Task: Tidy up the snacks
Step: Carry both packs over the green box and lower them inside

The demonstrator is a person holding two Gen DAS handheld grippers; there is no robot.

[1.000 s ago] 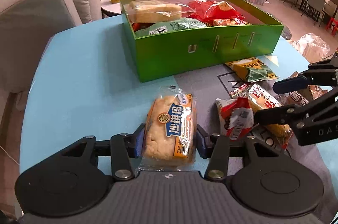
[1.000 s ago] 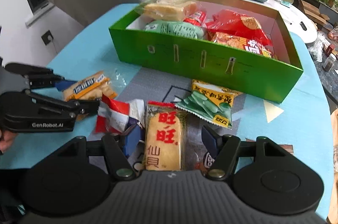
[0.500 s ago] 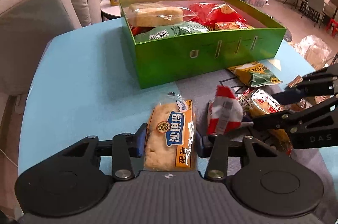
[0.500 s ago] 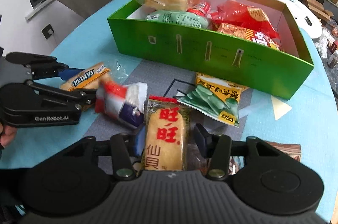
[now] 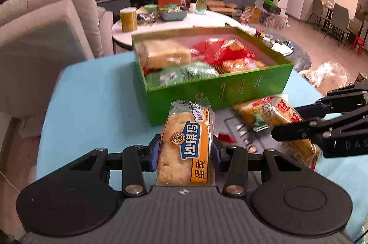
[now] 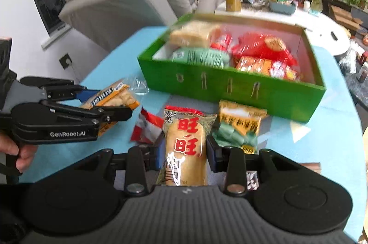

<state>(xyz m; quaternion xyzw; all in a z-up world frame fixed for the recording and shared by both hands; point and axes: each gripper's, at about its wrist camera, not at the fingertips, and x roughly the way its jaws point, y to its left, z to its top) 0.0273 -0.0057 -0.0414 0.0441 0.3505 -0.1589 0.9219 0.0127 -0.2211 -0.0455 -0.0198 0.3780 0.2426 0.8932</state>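
Mid-carry with left claw (image 5: 185, 155) clamped on an orange-labelled egg-yolk cake packet (image 5: 186, 147) and right claw (image 6: 184, 156), just closed, gripping a clear-wrapped rice-cracker packet (image 6: 185, 149); next, over the green cardboard box (image 6: 230, 83) and release inside.

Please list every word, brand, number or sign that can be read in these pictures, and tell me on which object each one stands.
"沙琪玛" and "蛋黄": on the egg-yolk cake packet held in the left gripper.
"旺旺": on the rice cracker packet held in the right gripper.
"GenRobot.AI": on the left gripper's side, seen from the right wrist.
"DAS", cut off by the frame: on the right gripper's side, seen from the left wrist.
Print on the packets in the green box and on the table: too blurred.
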